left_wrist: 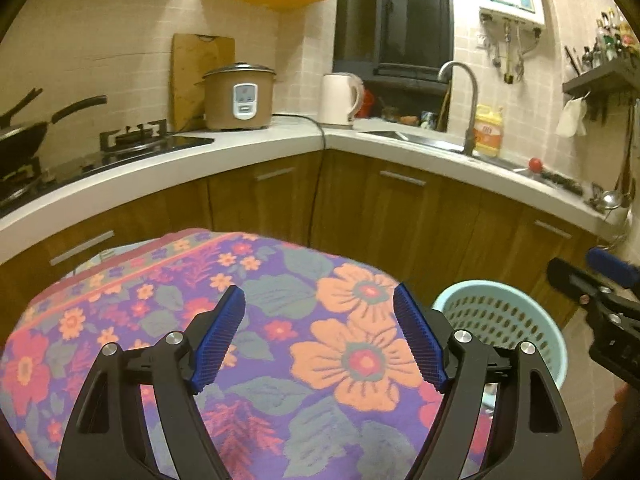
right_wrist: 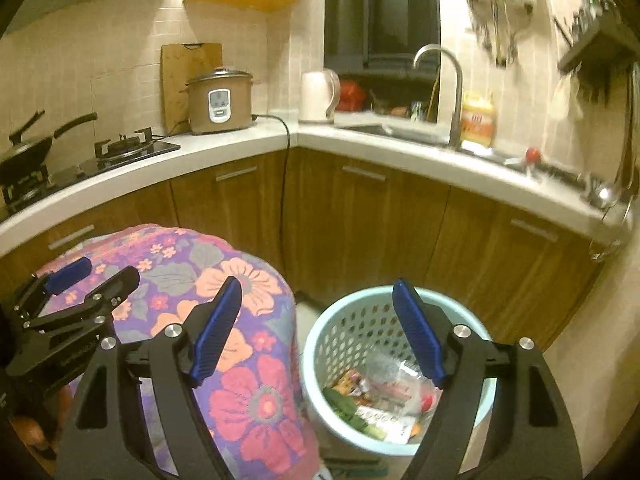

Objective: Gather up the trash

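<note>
A light blue perforated basket (right_wrist: 352,316) stands on the floor beside a table covered with a flowered cloth (left_wrist: 280,320). Inside the basket lie wrappers, clear plastic and green scraps (right_wrist: 380,396). My right gripper (right_wrist: 318,332) hangs open above the basket's near left side, nothing between its blue pads (right_wrist: 418,332). My left gripper (left_wrist: 320,336) is open over the flowered cloth, empty as well. The basket (left_wrist: 504,320) shows at the right of the left wrist view, with the right gripper (left_wrist: 592,288) above it. The left gripper (right_wrist: 80,284) appears at the left edge of the right wrist view.
A white L-shaped counter (left_wrist: 280,140) over wooden cabinets runs behind. On it stand a rice cooker (left_wrist: 239,96), a white kettle (left_wrist: 340,98), a gas hob (left_wrist: 136,140) with a pan, and a sink with a tall tap (left_wrist: 466,100). A cable (left_wrist: 318,184) hangs down the cabinet front.
</note>
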`<state>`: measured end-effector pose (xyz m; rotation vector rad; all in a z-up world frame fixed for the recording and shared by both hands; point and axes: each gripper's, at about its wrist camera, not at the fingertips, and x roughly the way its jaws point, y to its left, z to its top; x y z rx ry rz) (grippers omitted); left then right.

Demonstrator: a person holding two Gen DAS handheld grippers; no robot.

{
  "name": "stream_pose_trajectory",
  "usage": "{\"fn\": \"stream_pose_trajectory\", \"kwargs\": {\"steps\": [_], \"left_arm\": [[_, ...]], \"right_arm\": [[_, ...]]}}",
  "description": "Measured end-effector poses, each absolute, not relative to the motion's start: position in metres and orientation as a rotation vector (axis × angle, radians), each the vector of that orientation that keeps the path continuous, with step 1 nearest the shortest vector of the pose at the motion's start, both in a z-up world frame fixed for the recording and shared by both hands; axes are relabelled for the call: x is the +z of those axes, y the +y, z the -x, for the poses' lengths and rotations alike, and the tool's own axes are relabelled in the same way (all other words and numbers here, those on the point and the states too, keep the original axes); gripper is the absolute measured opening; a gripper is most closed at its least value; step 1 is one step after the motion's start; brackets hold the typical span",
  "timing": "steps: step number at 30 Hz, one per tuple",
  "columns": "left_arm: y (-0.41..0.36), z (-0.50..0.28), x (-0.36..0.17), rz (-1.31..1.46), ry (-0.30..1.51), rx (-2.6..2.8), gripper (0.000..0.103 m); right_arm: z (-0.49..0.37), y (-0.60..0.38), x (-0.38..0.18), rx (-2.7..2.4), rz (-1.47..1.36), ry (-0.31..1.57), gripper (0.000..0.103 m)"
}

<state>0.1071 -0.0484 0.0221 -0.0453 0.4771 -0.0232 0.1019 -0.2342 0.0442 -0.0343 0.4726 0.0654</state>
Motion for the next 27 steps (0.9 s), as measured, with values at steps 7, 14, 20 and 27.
{"fn": "stream_pose_trajectory", "kwargs": {"steps": [7,14,20,27], "left_arm": [[-0.041,-0.11,0.019,0.059,0.486,0.029,0.075],[-0.034,-0.114,0.015,0.09,0.498,0.033,0.077],[-0.037,-0.115,0.013,0.081,0.506,0.033,0.078],[-0.037,-0.116,0.011,0.08,0.508,0.042,0.081]], "right_arm": [[-0.107,-0.242,0.039,0.041,0.012,0.469,0.076],[-0.111,-0.251,0.036,0.031,-0.01,0.474,0.079],[-0.116,-0.254,0.034,0.029,-0.02,0.483,0.079],[-0.116,-0.253,0.032,0.027,-0.021,0.483,0.082]]}}
